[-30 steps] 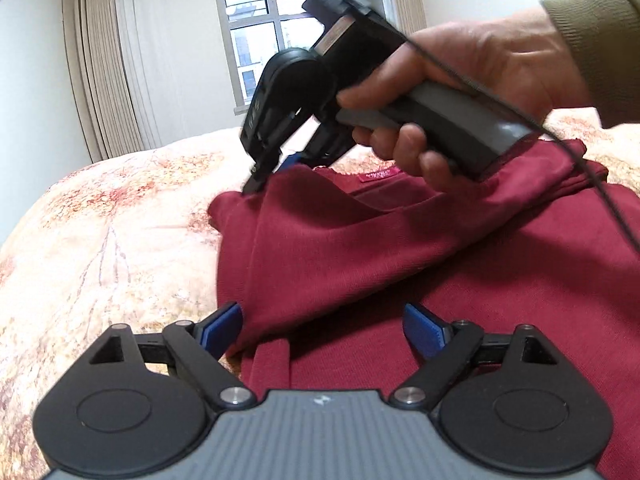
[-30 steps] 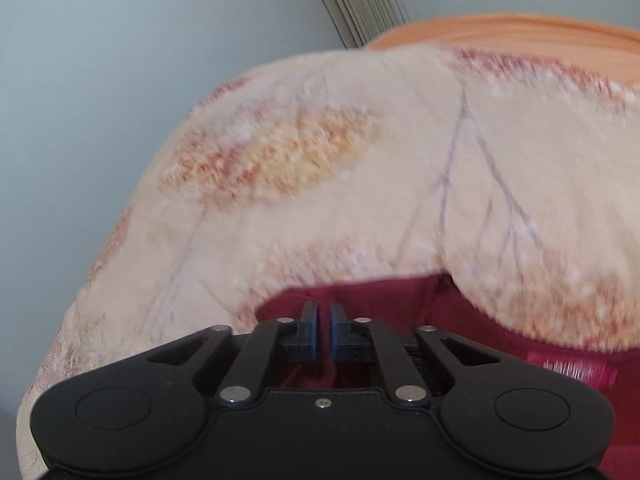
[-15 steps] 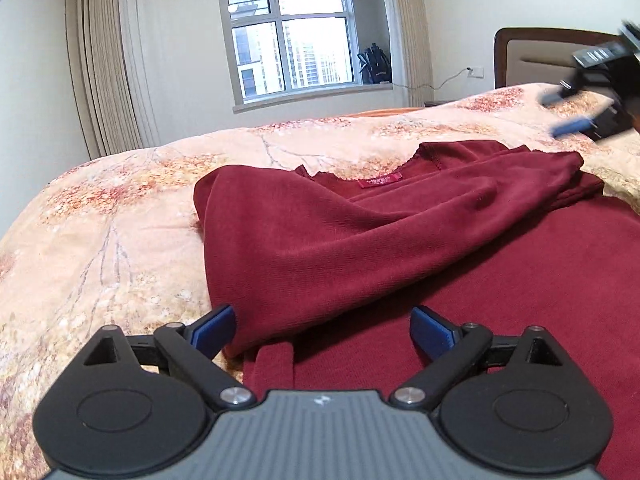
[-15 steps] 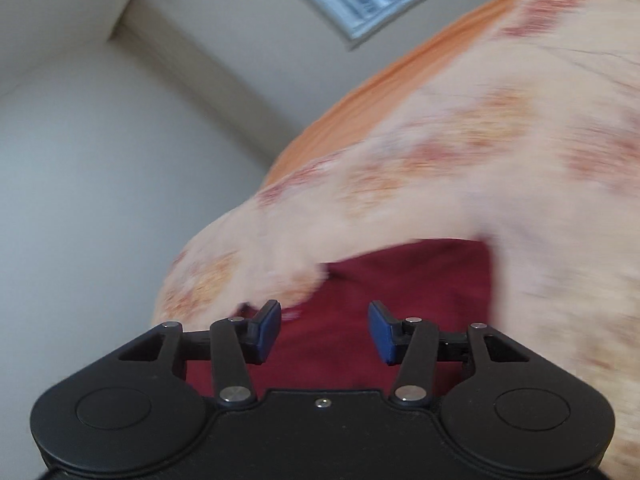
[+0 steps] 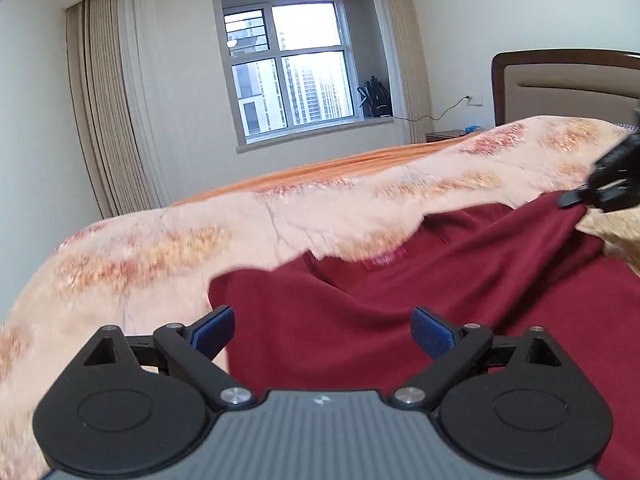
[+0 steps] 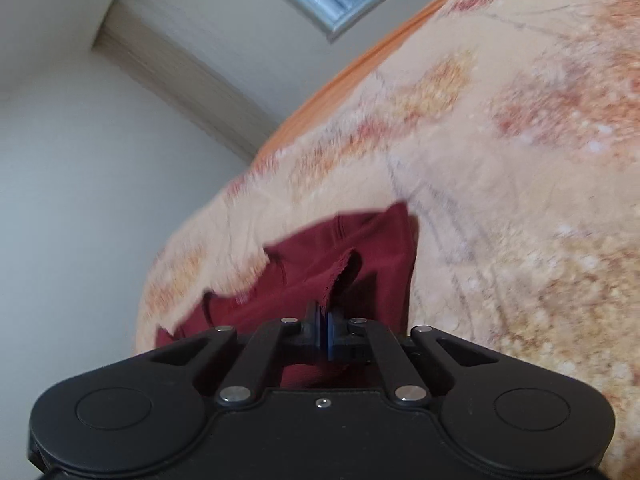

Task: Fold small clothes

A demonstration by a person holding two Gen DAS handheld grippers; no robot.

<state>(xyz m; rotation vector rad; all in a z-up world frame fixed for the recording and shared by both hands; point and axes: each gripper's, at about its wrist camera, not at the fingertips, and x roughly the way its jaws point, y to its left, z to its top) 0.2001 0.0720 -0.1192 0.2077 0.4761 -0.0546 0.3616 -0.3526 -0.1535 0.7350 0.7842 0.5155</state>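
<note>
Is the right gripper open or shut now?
Shut. The right gripper has just closed, its blue pads meeting on an edge of the dark red garment.

Left gripper (image 5: 322, 330) jaws wide apart, nothing between the blue pads (image 5: 212, 330), hovering low over the near part of the red garment (image 5: 360, 300). Right gripper (image 6: 323, 322) jaws just snapped closed, pads pinching a raised fold at the garment's far edge, body rolled to one side.
</note>
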